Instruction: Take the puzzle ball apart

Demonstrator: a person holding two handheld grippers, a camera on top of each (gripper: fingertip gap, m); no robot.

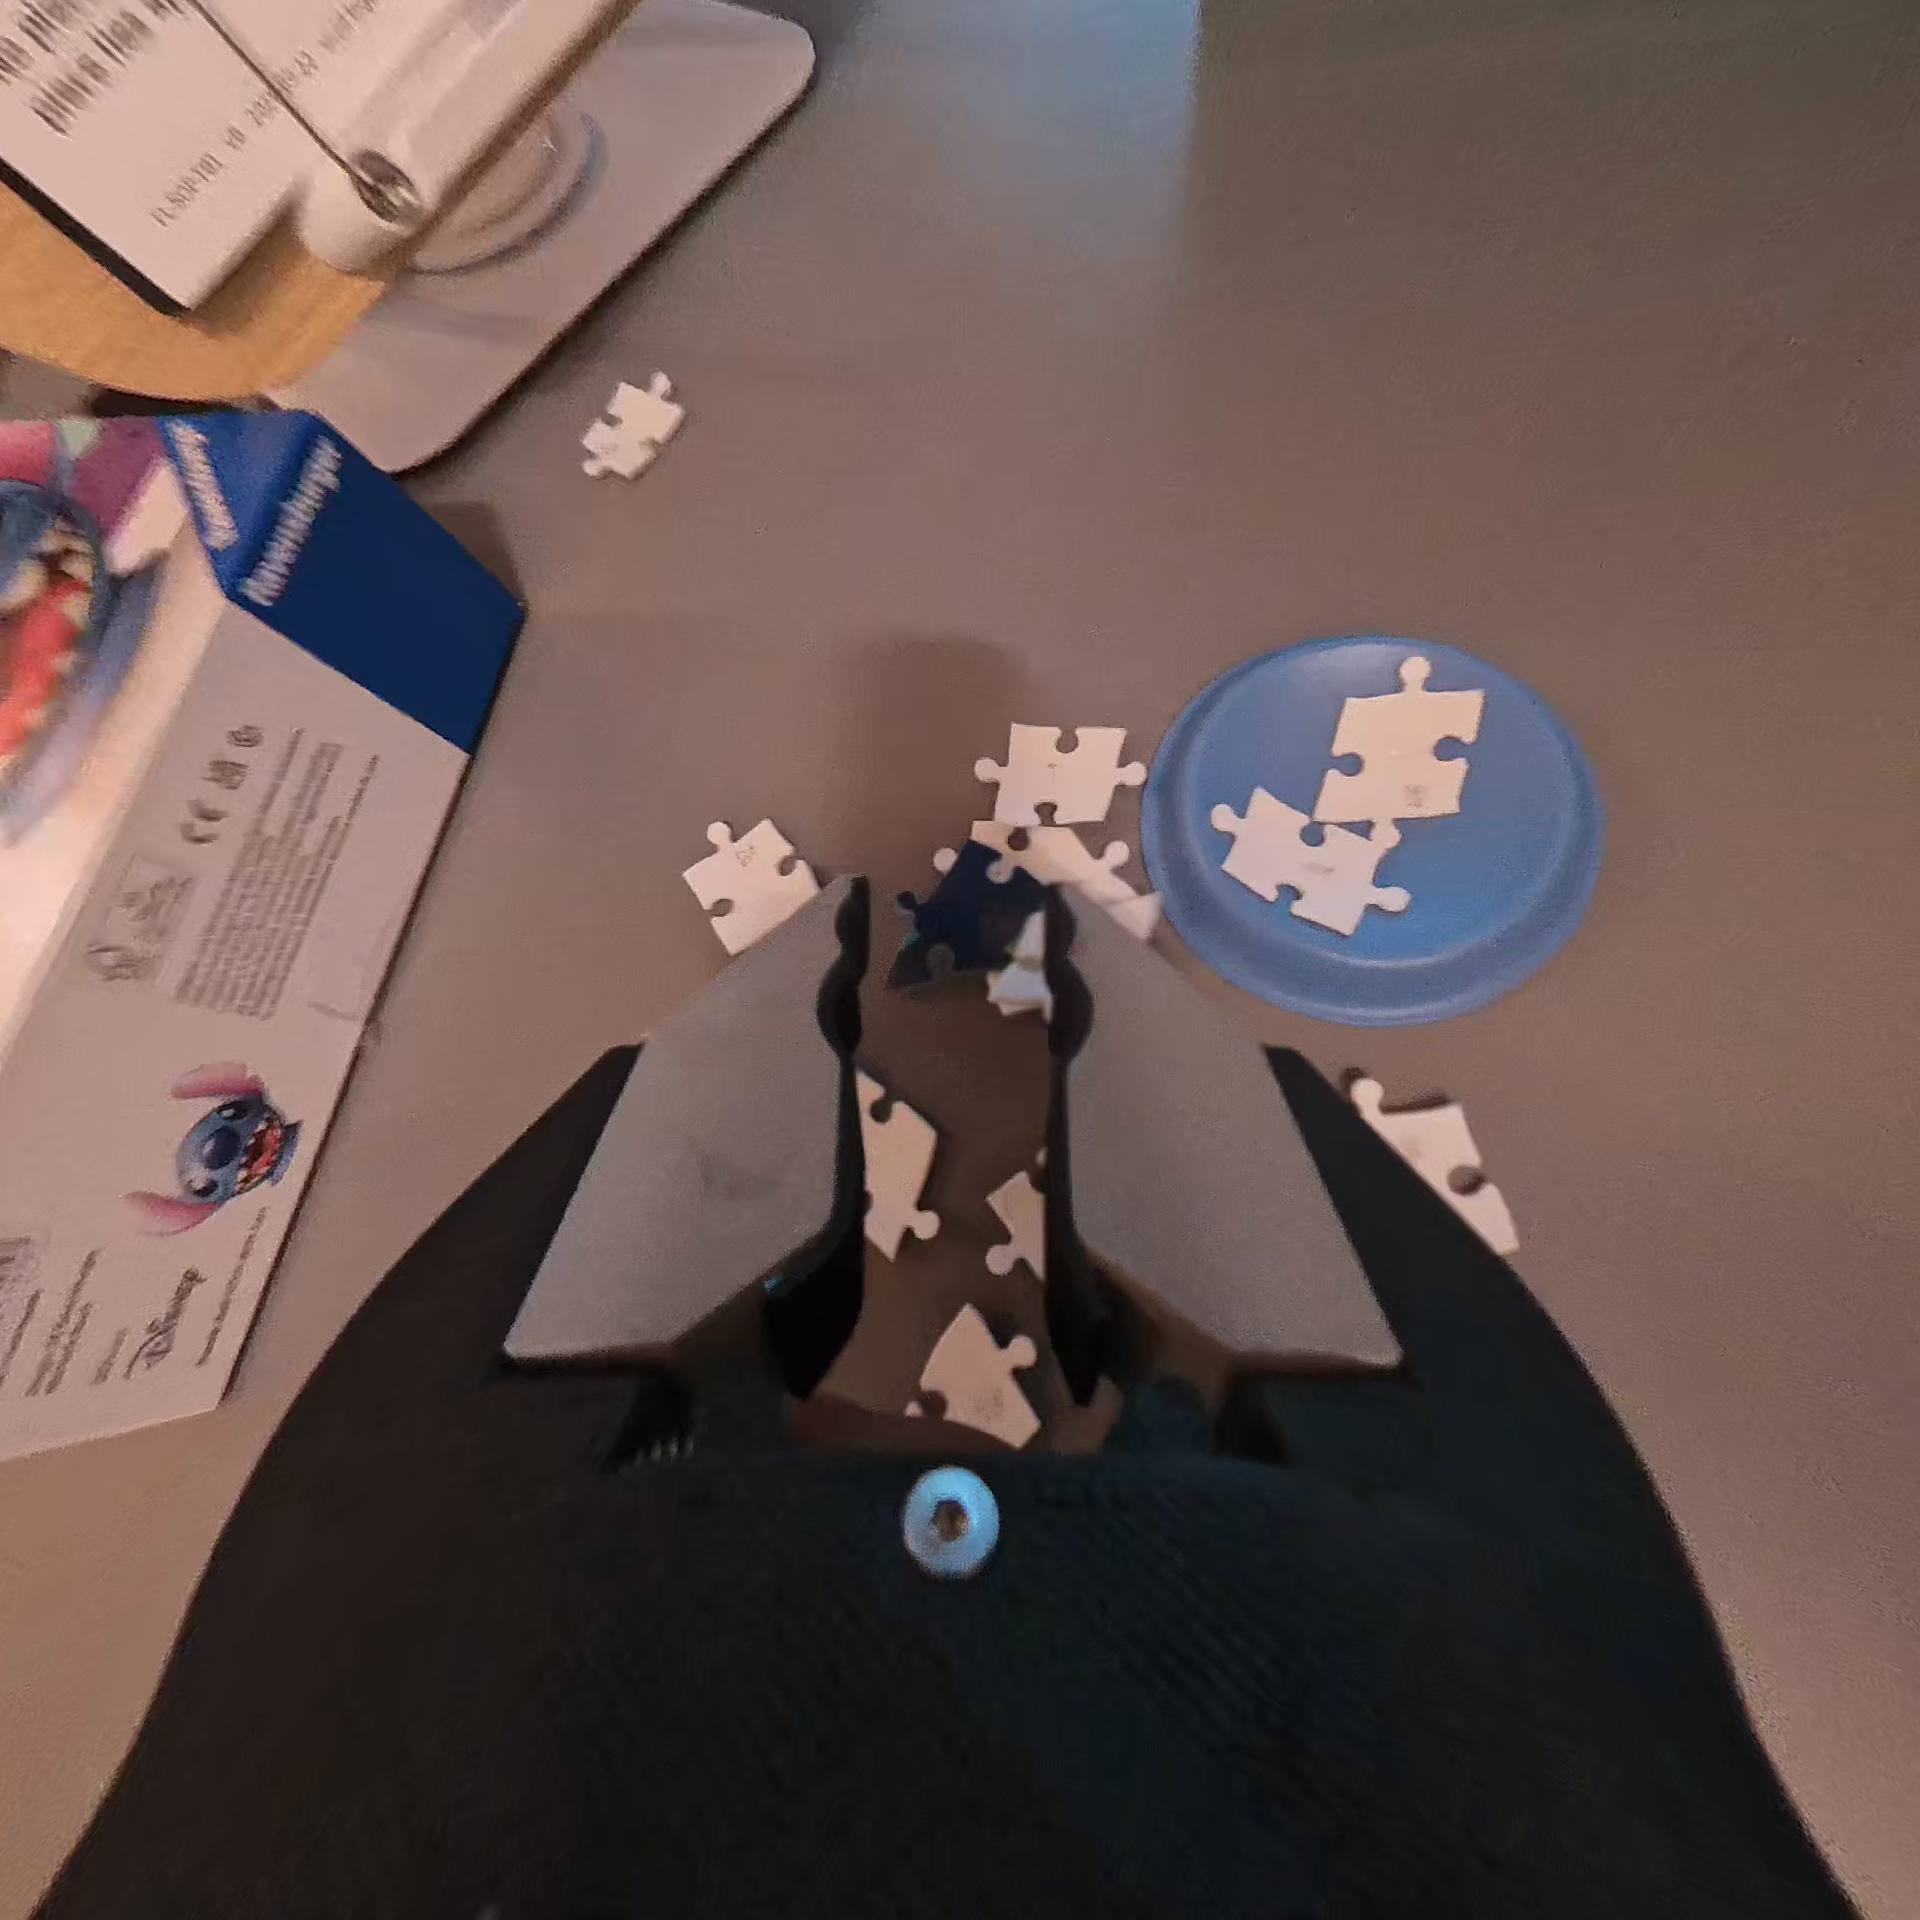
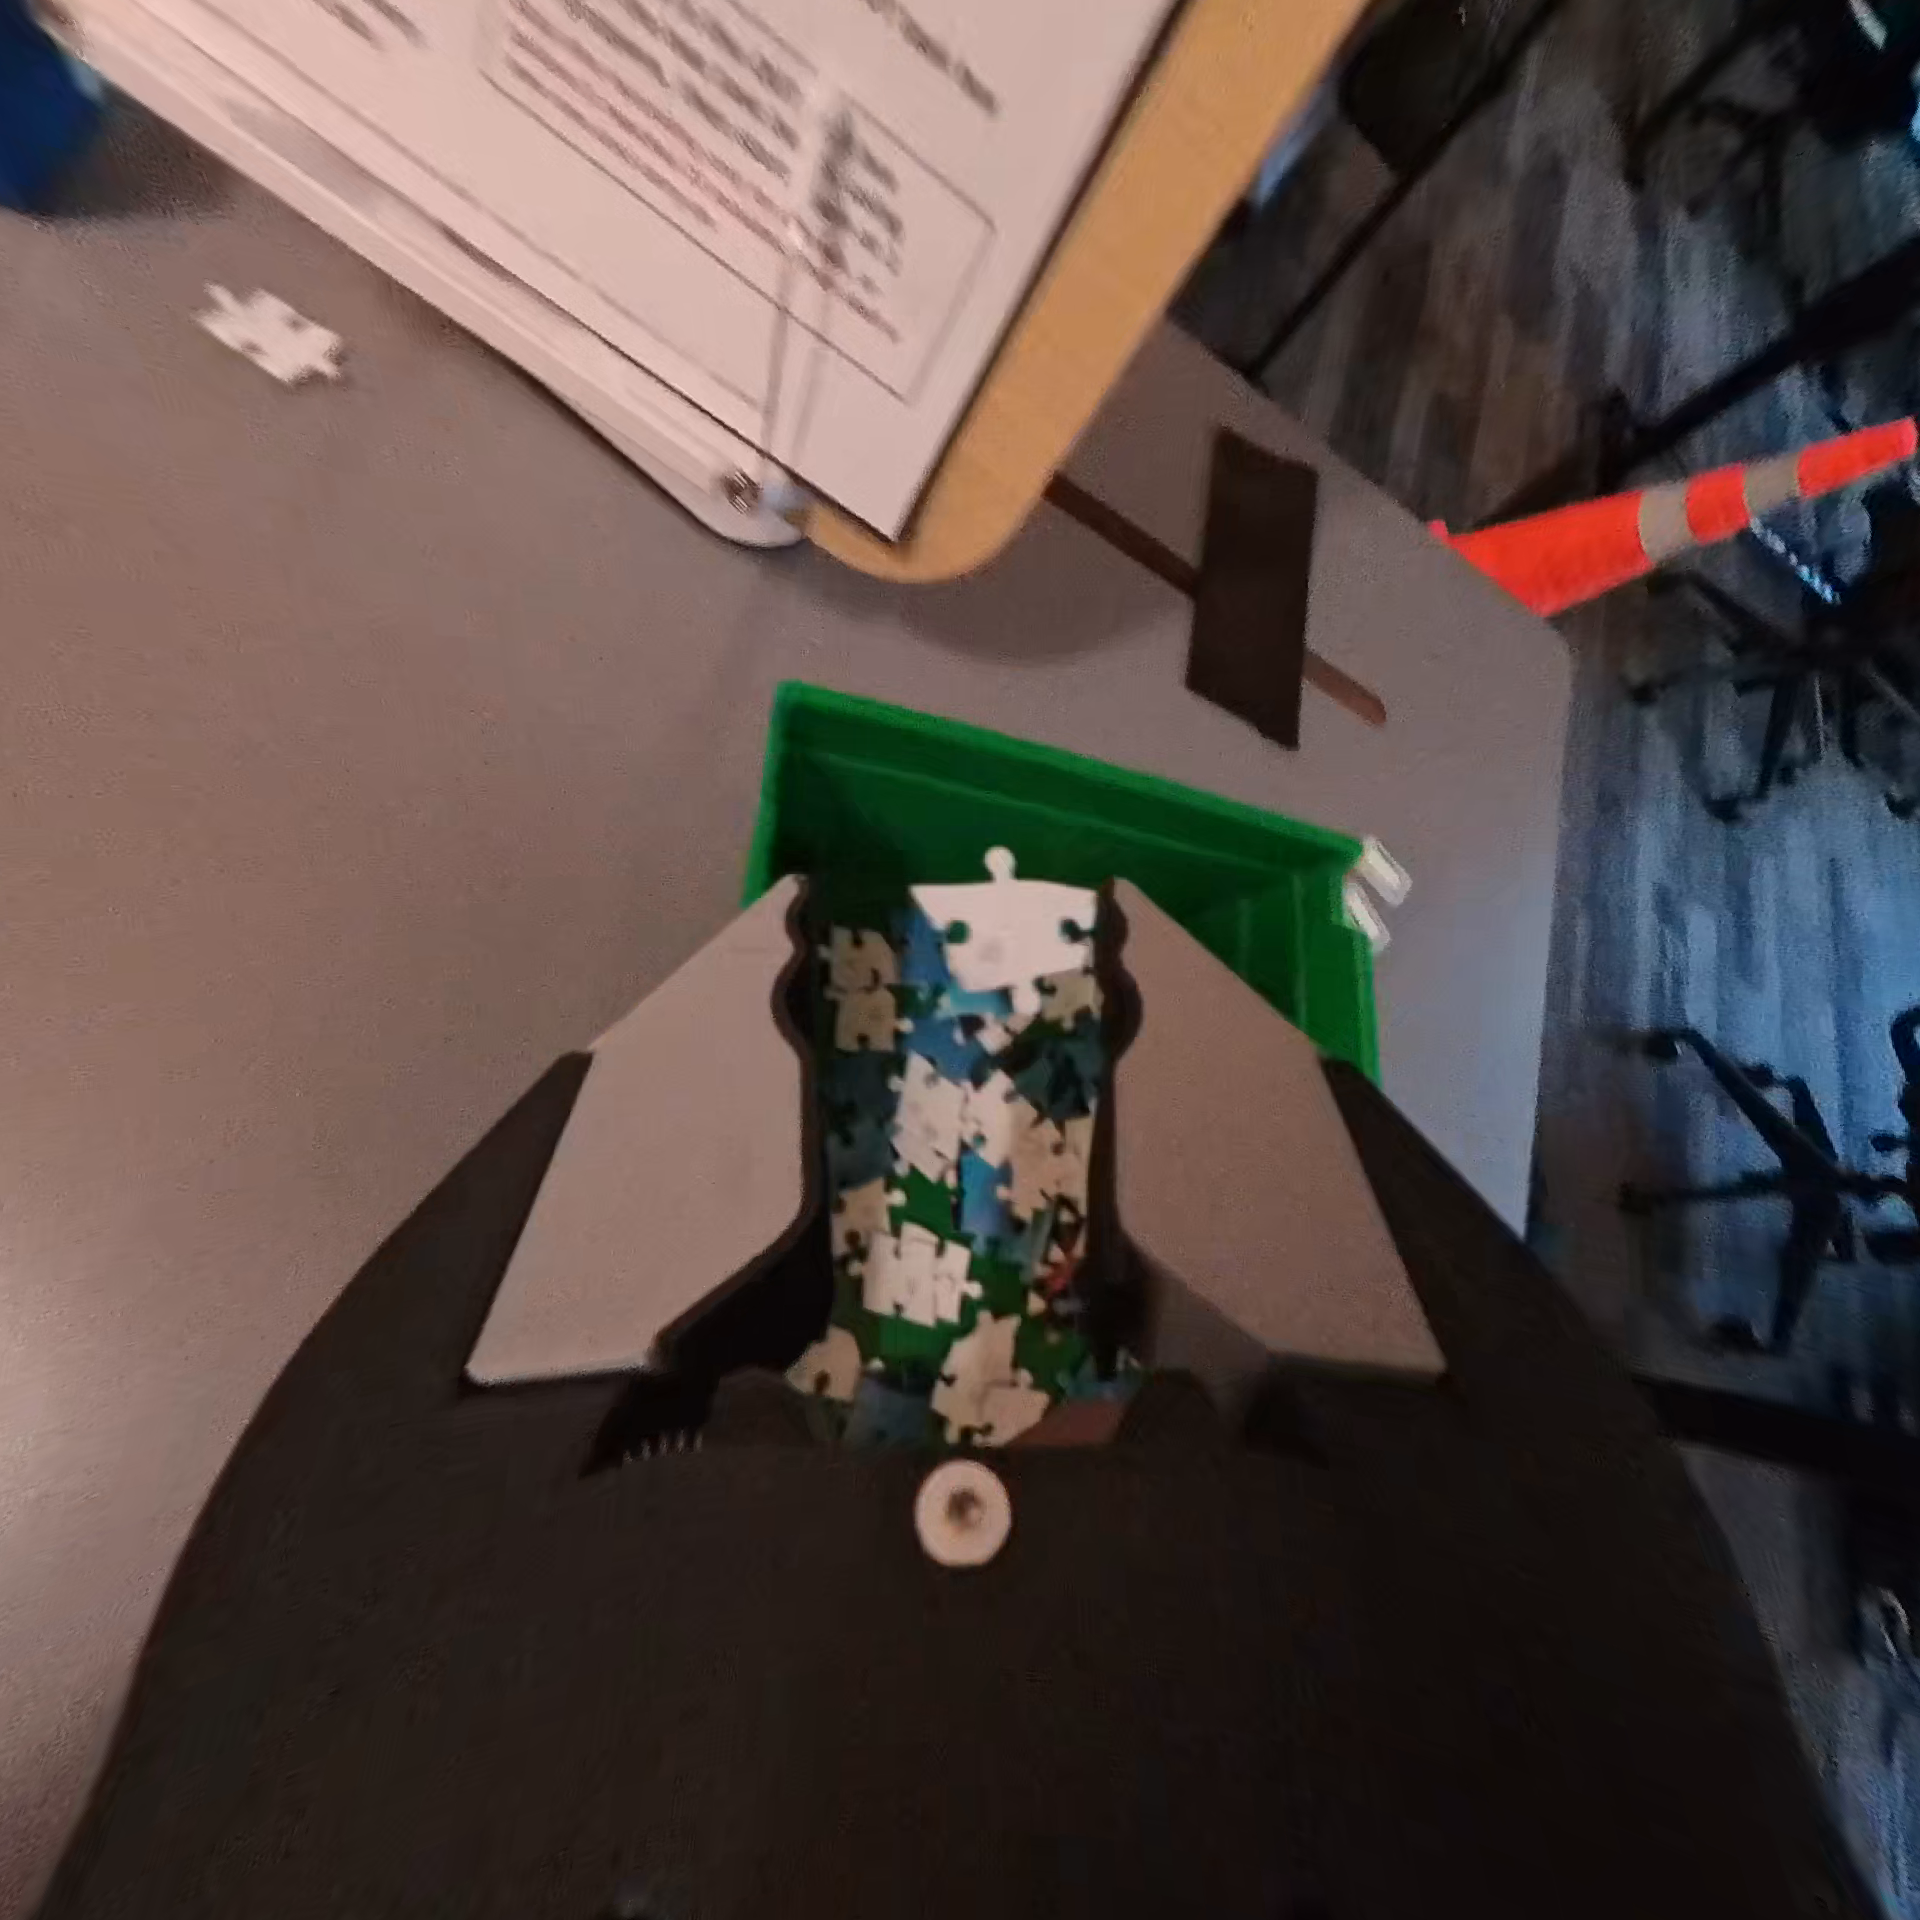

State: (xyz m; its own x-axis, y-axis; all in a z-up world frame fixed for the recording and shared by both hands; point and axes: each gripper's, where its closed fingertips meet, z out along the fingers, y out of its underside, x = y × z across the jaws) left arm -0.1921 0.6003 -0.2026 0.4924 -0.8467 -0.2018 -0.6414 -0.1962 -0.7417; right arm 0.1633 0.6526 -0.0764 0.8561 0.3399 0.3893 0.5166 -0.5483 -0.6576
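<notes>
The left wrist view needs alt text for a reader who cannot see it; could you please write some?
The left claw hangs open over scattered puzzle pieces, a dark blue piece between its tips. Right sits a blue plate holding two white pieces; left, a puzzle box.

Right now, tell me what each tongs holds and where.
Nothing held. Left tongs: open, a dark piece beside the right finger. Right tongs: open, a white piece short of the left finger.

— What is seen of the furniture?
— A grey table [image 2: 312, 727] fills the frame's left; a tan wooden board [image 2: 1091, 343] is propped at the top.
— And beyond?
— Blue-grey mottled floor [image 2: 1714, 935] and black chair bases [image 2: 1787, 1174] are shown at right.
</notes>
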